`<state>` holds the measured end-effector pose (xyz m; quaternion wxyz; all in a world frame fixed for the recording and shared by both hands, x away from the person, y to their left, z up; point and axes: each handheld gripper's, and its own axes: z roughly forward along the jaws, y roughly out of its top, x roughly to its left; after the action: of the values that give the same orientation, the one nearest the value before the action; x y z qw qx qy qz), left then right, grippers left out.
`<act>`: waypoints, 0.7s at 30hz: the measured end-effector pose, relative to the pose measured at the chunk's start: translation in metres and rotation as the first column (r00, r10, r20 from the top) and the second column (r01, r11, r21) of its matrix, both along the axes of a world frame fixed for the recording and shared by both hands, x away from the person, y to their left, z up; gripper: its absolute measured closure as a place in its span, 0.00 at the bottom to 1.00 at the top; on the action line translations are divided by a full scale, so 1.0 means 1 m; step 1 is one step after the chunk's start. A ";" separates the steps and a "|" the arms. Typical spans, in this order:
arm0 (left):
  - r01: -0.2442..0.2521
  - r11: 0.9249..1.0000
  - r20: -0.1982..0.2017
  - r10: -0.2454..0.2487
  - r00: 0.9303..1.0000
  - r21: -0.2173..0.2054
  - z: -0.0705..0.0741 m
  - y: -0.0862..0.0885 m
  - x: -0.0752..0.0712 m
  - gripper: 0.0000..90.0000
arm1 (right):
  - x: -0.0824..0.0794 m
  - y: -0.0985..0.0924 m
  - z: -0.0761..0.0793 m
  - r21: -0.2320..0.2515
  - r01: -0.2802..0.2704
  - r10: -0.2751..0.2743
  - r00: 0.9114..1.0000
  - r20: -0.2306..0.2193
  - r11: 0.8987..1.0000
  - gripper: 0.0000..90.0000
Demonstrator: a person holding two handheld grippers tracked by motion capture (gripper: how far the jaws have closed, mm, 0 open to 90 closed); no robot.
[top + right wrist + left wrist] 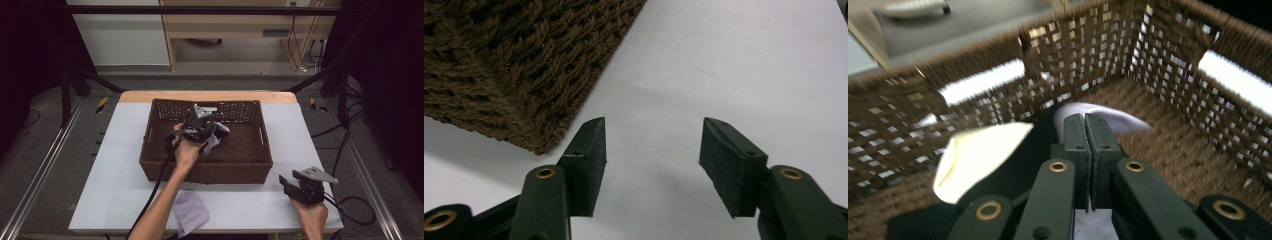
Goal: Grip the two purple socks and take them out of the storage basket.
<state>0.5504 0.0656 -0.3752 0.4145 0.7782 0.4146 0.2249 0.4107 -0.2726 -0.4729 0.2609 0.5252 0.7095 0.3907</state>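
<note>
Lavender cloth (1100,119), soft, in woven basket (1168,60)

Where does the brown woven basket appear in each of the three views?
High view: woven basket in the middle of the table, seen whole.
Left gripper view: its inner walls span the top and right, seen from inside.
Right gripper view: one outer corner at upper left.
Shared landmark: the white tabletop bordering the basket.
</note>
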 end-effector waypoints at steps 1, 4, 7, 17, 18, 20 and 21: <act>0.000 1.000 0.000 0.000 1.000 0.000 0.000 0.000 0.000 0.98 | 0.000 0.000 0.000 0.000 0.000 0.000 1.000 0.000 1.000 0.49; -0.004 0.999 0.029 0.006 1.000 -0.043 0.010 0.007 -0.003 0.98 | 0.000 0.000 0.000 0.006 -0.001 0.001 1.000 -0.006 1.000 0.49; 0.000 0.997 0.053 0.004 0.999 -0.081 0.020 0.015 -0.007 0.98 | 0.000 0.001 0.000 0.006 -0.001 0.001 1.000 -0.005 1.000 0.49; 0.025 0.987 0.129 -0.005 0.992 -0.157 0.049 0.043 -0.026 0.98 | 0.000 0.000 0.000 -0.005 0.002 -0.002 1.000 -0.001 1.000 0.49; 0.038 0.985 0.148 -0.013 0.989 -0.169 0.054 0.048 -0.032 0.98 | 0.000 0.000 0.000 0.002 0.003 -0.003 1.000 -0.004 1.000 0.49; 0.054 0.982 0.166 -0.023 0.986 -0.182 0.059 0.052 -0.039 0.98 | 0.000 0.000 0.000 -0.005 0.003 -0.003 1.000 0.002 1.000 0.49; 0.054 0.982 0.166 -0.023 0.986 -0.182 0.059 0.052 -0.039 0.98 | 0.000 0.000 0.000 -0.005 0.003 -0.003 1.000 0.002 1.000 0.49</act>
<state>0.5114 0.1181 -0.3159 0.5224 0.7228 0.3834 0.2402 0.4107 -0.2729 -0.4729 0.2634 0.5254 0.7094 0.3891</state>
